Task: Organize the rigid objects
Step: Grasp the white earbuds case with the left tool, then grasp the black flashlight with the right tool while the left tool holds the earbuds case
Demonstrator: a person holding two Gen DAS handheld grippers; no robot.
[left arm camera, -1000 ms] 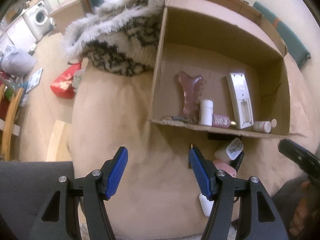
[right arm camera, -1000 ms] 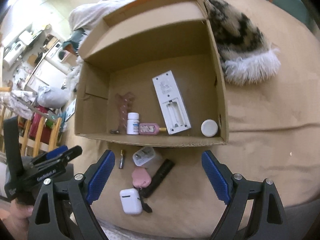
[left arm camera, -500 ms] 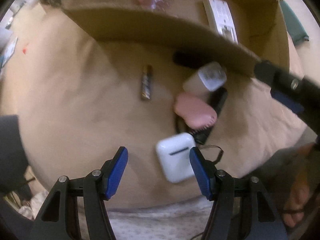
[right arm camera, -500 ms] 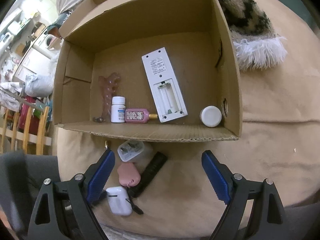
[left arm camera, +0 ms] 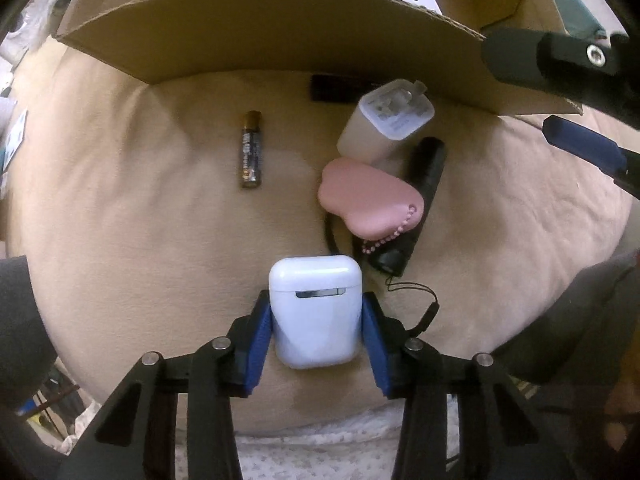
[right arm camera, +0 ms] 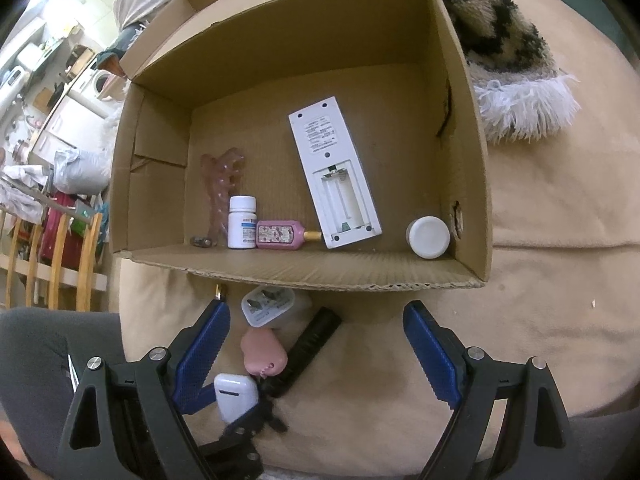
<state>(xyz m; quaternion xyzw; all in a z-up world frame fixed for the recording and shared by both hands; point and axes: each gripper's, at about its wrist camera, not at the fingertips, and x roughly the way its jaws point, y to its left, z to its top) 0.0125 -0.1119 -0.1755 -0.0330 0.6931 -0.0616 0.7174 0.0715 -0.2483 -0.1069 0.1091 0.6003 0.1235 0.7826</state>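
Earbud case [left arm camera: 315,312], white, lies on the tan cover in front of the cardboard box [right arm camera: 360,276], the left gripper [left arm camera: 316,316] pressed against both its sides, likely to lift it into the box. A second ago those blue pads stood apart over bare cover. The right gripper [right arm camera: 316,344] hangs wide open above the charger plug [right arm camera: 268,306].

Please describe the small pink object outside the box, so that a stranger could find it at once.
Start at the open cardboard box on the beige cover. Just in front of its near wall lies a cluster; the pink heart-shaped case sits between the white charger and the white earbud case. Only it is pink, with a bead chain.
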